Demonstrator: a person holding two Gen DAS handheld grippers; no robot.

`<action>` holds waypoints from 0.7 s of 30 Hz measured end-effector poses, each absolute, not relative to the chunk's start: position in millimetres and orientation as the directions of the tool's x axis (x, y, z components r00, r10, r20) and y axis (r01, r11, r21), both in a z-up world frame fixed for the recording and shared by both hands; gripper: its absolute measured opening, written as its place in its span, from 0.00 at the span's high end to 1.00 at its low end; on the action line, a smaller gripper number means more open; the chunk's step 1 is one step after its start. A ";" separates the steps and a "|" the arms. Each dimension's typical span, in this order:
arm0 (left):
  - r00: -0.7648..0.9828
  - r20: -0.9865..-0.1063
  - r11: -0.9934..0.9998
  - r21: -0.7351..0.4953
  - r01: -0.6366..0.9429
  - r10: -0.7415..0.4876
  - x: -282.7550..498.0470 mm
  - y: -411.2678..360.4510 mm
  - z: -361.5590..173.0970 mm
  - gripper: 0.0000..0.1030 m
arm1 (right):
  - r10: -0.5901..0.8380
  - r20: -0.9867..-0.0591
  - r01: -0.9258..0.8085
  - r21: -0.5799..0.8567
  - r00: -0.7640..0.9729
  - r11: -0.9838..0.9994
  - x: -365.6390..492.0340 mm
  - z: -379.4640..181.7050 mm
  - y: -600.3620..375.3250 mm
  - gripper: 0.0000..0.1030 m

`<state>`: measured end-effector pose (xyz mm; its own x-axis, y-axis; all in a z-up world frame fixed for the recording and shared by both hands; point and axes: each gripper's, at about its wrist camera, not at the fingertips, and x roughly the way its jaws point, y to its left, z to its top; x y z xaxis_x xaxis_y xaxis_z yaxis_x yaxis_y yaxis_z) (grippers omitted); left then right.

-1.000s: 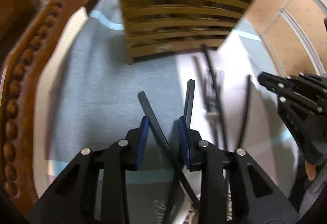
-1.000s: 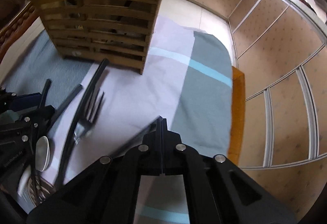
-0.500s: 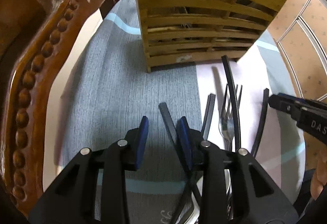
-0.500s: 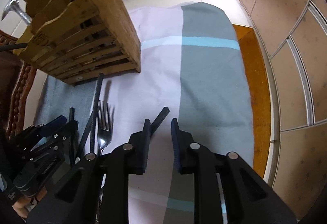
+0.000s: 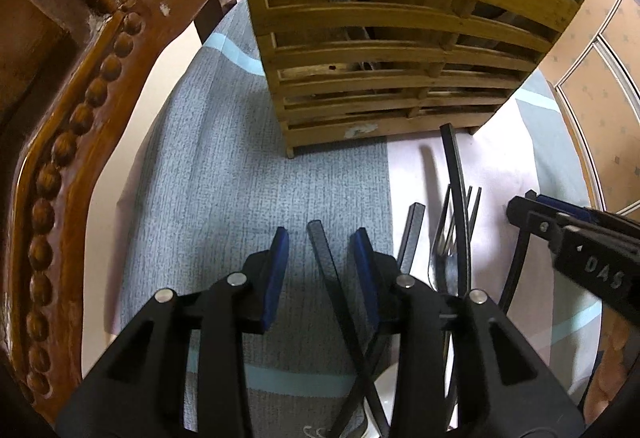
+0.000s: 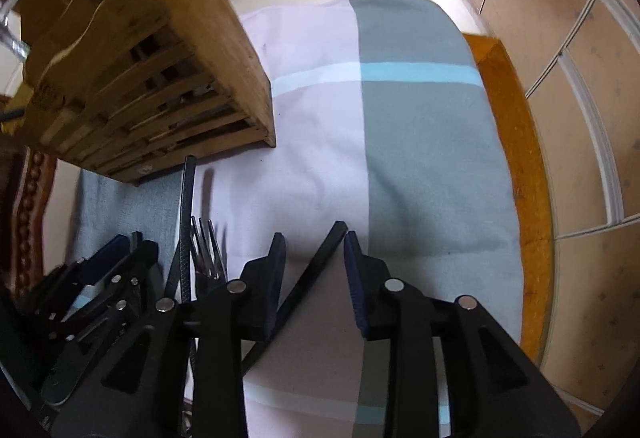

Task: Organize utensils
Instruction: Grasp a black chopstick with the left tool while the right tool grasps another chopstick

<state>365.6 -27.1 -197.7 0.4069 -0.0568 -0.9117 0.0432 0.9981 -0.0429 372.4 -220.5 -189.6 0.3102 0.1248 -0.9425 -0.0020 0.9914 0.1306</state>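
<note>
A patchwork cloth (image 6: 420, 142) of grey, pale lilac and light-blue stripes is spread over the table. At its far side a slatted wooden utensil holder (image 5: 384, 50) is set upright, with dark handles seen behind its slats. A carved wooden chair back (image 5: 80, 110) is seen off the cloth's left edge, and tiled cabinet panels (image 6: 580, 118) are seen to the right.

In front of the holder, loose utensils are laid fanned out on the cloth: several black handles and a metal fork (image 5: 450, 238) with its tines turned toward the holder. The long black handle (image 5: 458, 198) beside the fork reaches almost to the holder's base. A white dish (image 5: 386, 390) is glimpsed under the crossed handles at the near edge.

Both grippers are pointed steeply down at this pile, side by side. The left gripper (image 5: 320, 244) is held with its blue pads apart, and a black handle (image 5: 324, 262) is seen between them, untouched by either. The jaws of the right gripper (image 6: 312, 250) are opening; a black stick (image 6: 316, 274) lies slanted in the gap, its tip just beside the right-hand pad.
</note>
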 end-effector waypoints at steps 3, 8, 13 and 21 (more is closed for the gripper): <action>0.409 -0.911 0.998 -0.045 0.045 -0.059 355.2 -21.1 -195.0 0.67 | 0.071 -0.940 -0.027 0.066 0.334 0.997 365.3 -187.4 -205.6 0.70; 0.414 -0.908 0.998 -0.051 0.034 -0.061 354.0 -16.6 -194.2 0.83 | 0.033 -0.934 -0.062 0.012 0.354 0.998 361.8 -187.3 -193.3 0.72; 0.405 -0.909 0.995 -0.088 0.045 -0.099 353.6 -13.4 -193.8 0.89 | 0.032 -0.930 -0.094 -0.003 0.366 0.996 351.3 -183.0 -187.1 0.81; 0.425 -0.887 0.983 -0.169 0.070 -0.182 341.6 -2.5 -179.2 0.93 | 0.083 -0.915 -0.139 0.029 0.396 0.990 333.3 -161.8 -202.3 0.86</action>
